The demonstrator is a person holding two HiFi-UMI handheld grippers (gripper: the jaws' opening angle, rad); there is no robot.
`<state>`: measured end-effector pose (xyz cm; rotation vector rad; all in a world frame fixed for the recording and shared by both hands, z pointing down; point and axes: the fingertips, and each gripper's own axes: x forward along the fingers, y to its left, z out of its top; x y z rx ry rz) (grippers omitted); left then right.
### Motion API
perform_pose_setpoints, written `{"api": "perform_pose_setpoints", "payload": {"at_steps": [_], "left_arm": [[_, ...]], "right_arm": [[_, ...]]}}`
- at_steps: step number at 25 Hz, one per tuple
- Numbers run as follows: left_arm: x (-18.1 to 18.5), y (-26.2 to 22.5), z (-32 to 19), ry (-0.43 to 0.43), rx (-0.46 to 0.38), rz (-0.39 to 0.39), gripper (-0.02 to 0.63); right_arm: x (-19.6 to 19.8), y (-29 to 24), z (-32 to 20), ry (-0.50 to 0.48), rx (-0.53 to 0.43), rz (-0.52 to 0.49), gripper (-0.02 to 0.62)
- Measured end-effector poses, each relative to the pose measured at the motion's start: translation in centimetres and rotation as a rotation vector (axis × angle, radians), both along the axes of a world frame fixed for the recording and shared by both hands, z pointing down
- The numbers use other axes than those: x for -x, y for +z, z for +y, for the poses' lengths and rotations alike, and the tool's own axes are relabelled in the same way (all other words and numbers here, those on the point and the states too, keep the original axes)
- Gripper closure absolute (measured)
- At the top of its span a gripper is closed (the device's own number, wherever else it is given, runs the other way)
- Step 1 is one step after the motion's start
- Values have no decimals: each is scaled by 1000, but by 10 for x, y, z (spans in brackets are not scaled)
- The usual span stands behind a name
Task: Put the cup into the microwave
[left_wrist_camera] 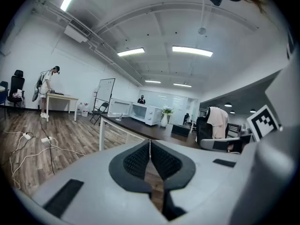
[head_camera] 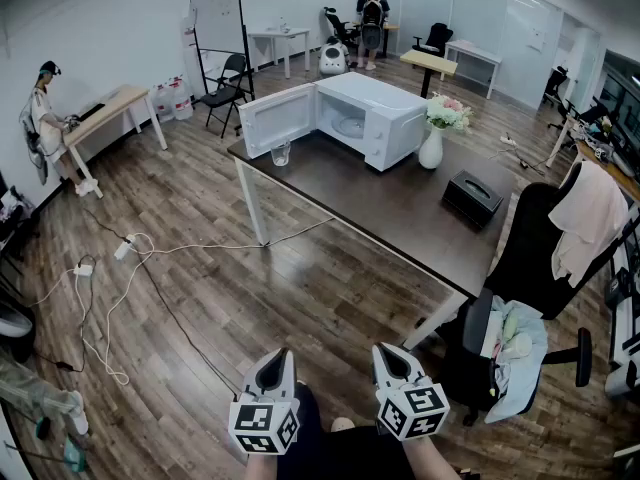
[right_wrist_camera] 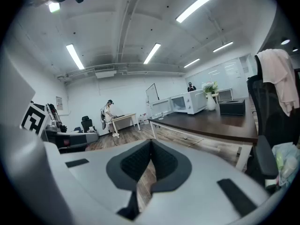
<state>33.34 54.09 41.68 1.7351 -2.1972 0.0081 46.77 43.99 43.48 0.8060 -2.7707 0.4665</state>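
Note:
A clear glass cup (head_camera: 280, 153) stands on the dark table (head_camera: 400, 213), near its far left corner. It sits just in front of the swung-open door (head_camera: 275, 118) of the white microwave (head_camera: 370, 118). Both grippers are far from the table, low over the wooden floor. My left gripper (head_camera: 277, 358) and my right gripper (head_camera: 388, 354) sit side by side, each shut with nothing between the pads. In the left gripper view the left gripper (left_wrist_camera: 150, 144) points toward the distant cup (left_wrist_camera: 118, 116) and microwave (left_wrist_camera: 145, 112). The right gripper (right_wrist_camera: 151, 144) faces the microwave (right_wrist_camera: 190, 102) too.
On the table stand a white vase with flowers (head_camera: 432, 146) and a black tissue box (head_camera: 472, 196). A black office chair (head_camera: 545, 258) draped with cloth stands at the table's right. White cables and a power strip (head_camera: 122, 250) lie on the floor at the left. People stand far off.

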Motion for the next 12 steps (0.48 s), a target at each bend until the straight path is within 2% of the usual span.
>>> {"api": "perform_pose_setpoints", "payload": {"at_steps": [12], "left_arm": [[-15,7,2,-29,25,-6,598]], "right_arm": [[-10,0,-4,-9,14,11,601]]}}
